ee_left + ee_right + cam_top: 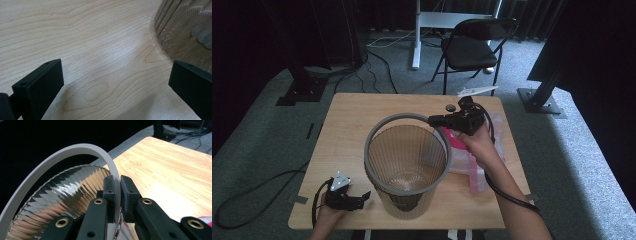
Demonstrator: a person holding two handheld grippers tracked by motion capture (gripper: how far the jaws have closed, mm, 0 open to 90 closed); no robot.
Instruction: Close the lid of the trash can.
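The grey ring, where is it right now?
In the high view the grey ring sits atop the ribbed bin at mid-table, its right edge pinched by the right gripper, with the pink bag just beyond.

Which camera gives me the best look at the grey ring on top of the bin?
The high view: it shows the whole grey ring above the bin. The right gripper view shows part of the ring's arc up close, pinched between the right hand-held gripper's jaws. The left gripper view shows the bin's ribbed wall, not the ring.
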